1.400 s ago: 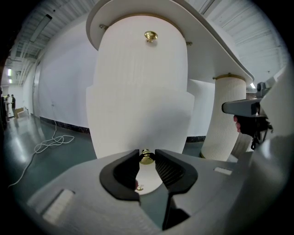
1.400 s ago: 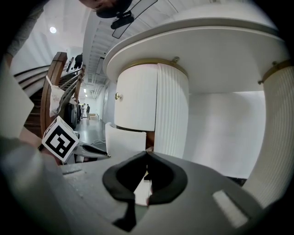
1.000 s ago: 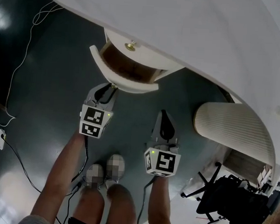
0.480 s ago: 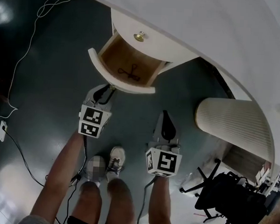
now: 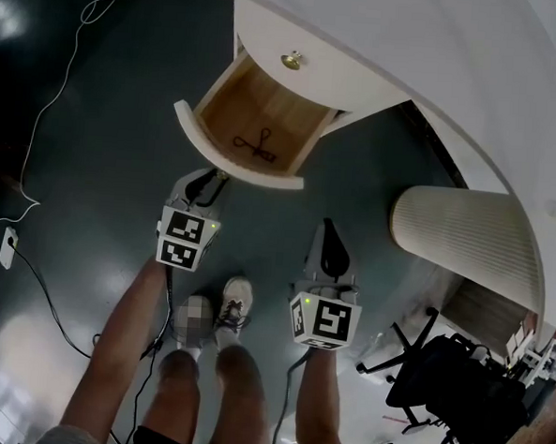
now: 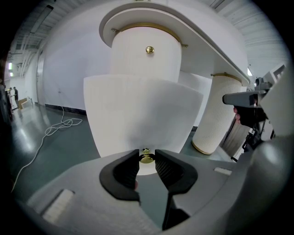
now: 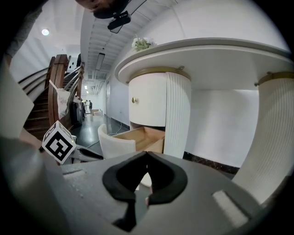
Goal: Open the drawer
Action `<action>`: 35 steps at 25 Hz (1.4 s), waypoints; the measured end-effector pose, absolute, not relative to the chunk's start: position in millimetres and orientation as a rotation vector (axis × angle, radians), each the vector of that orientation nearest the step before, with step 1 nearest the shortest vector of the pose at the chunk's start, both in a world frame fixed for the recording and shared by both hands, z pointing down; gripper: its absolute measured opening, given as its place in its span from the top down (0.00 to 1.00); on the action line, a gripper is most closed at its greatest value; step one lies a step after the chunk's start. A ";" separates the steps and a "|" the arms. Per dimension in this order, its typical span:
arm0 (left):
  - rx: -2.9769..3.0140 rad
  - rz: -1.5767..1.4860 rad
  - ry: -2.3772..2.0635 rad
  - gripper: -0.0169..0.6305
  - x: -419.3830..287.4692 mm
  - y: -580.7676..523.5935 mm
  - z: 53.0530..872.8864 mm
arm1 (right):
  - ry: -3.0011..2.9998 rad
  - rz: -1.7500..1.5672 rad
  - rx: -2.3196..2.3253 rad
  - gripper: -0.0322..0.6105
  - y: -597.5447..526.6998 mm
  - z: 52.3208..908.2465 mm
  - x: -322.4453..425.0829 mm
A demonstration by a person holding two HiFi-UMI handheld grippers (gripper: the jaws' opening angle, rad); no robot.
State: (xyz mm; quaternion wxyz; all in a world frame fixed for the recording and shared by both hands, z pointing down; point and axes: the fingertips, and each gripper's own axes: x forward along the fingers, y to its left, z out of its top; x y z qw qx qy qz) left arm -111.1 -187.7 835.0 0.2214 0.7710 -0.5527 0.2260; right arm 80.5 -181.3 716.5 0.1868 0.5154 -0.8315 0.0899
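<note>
White curved surface (image 5: 429, 57), above and ahead of both claws. Drawer (image 5: 227, 157), wood-lined, standing well out, directly ahead of left claw (image 6: 147, 155), whose jaws clamp its brass knob (image 6: 146, 159). Right claw (image 7: 147, 154), jaws together, empty, apart from drawer. Small dark scissor-like item (image 5: 255, 144) inside drawer

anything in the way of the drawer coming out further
Nothing visible. In front of the drawer there is only floor and the left gripper, shut on its knob. The right gripper hangs off to the side, apart, and the person's feet are further back.
</note>
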 end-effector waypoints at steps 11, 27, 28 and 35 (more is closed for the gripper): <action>2.101 0.640 -1.515 0.80 -116.6 -154.2 836.6 | -2.335 0.275 1.439 0.95 -153.7 713.0 76.2; 2.064 0.629 -1.491 0.80 -125.6 -112.2 842.9 | -2.322 0.287 1.435 0.95 -127.1 708.9 66.6; 2.063 0.628 -1.491 0.80 -125.3 -112.4 842.1 | -2.322 0.289 1.435 0.95 -126.3 708.4 65.5; 2.081 0.639 -1.481 0.79 -124.8 -114.1 840.2 | -2.318 0.297 1.434 0.95 -120.0 710.1 62.1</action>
